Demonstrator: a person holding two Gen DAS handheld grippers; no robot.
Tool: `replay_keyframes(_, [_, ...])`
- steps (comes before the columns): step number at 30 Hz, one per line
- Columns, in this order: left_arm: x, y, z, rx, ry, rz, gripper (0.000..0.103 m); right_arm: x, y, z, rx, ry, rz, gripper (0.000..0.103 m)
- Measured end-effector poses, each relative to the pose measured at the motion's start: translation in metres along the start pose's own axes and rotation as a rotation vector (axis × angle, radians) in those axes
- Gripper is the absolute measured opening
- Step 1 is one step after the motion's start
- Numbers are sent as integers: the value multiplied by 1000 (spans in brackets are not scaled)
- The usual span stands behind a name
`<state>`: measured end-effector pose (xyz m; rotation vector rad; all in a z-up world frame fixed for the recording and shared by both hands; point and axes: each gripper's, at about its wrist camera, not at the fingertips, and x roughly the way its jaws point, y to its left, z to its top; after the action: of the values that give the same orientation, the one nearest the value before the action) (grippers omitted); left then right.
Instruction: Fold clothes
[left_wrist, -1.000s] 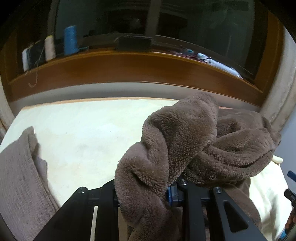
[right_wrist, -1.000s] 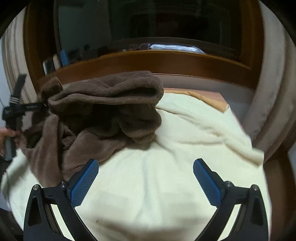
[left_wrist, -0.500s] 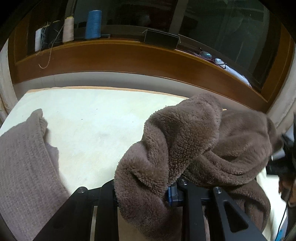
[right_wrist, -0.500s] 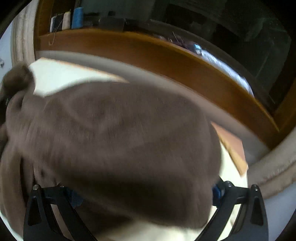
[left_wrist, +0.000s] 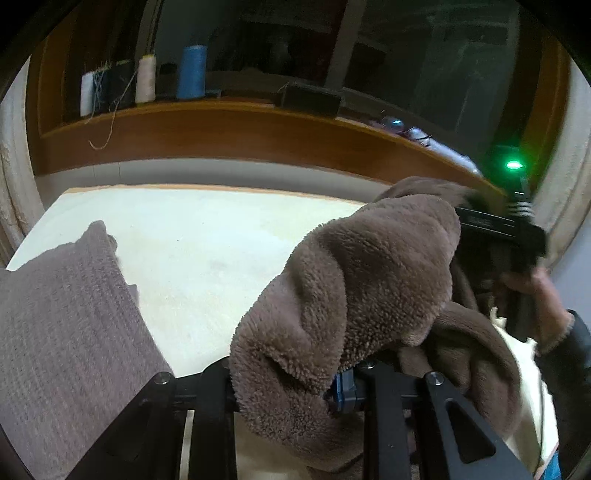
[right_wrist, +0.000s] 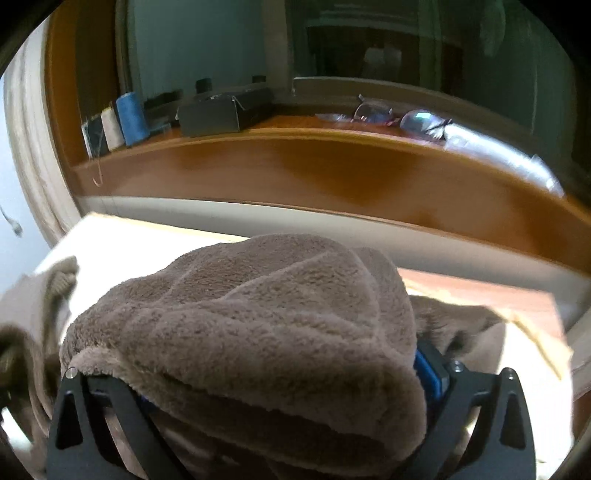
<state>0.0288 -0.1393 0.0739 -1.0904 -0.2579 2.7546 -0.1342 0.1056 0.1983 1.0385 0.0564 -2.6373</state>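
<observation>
Two claws on one fleece (left_wrist: 369, 280): left claw (left_wrist: 291, 391) clamping a fold; right claw (right_wrist: 280, 402) spread wide, fleece bunched between.

- Matte black two-finger left gripper (left_wrist: 295, 391): flat angular arms with triangular cut-outs, round silver screw heads at the joints, ribbed blue pad showing inside the right jaw.
- Matte black two-finger right gripper (right_wrist: 288, 384): same flat arms with slim triangular slots, silver screws at the outer corners, blue pad edging the right jaw.
- Bare hand (left_wrist: 532, 284) behind the right gripper's jaws; dark sleeve (left_wrist: 569, 354) with a lighter ribbed cuff.
- Green light glowing on the right gripper's body, above its jaws.
</observation>
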Motion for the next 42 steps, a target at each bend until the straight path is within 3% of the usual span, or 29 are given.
replay_keyframes(6, [-32, -27, -8, 67, -41, -59, 28, -24, 7, 20, 50, -102, 53, 103])
replay_keyframes(11, [-54, -34, -14, 90, -93, -41, 28, -29, 22, 35, 24, -105, 140, 103])
replay_keyframes(16, [-53, -18, -18, 15, -64, -36, 28, -14, 71, 25, -161, -33, 205, 103])
replay_keyframes(19, [-53, 1, -22, -57, -49, -27, 28, -20, 96, 19, -251, -50, 233, 103])
replay_keyframes(22, [-54, 18, -24, -112, -42, -5, 28, -28, 111, 20, -281, -44, 323, 103])
replay_keyframes(24, [-54, 26, -25, -139, -43, 15, 28, -31, 125, 15, -334, -22, 329, 103])
replay_keyframes(27, [-56, 41, -28, -175, -43, 32, 28, -32, 143, -1, -426, 15, 216, 103])
replay_keyframes(30, [-60, 50, -32, -188, -40, 33, 28, -49, 131, -18, -416, -2, 219, 103])
replay_keyframes(36, [-70, 57, -37, -184, -58, 66, 28, -108, 50, -44, -174, -62, 313, 103])
replay_keyframes(39, [-76, 53, -39, -169, -69, 83, 28, -134, 29, -71, -137, -73, 299, 103])
replay_keyframes(41, [-79, 53, -39, -180, -80, 98, 33, -150, 24, -91, -149, -84, 261, 103])
replay_keyframes(42, [-80, 53, -39, -188, -86, 105, 46, -158, 22, -101, -155, -91, 243, 103])
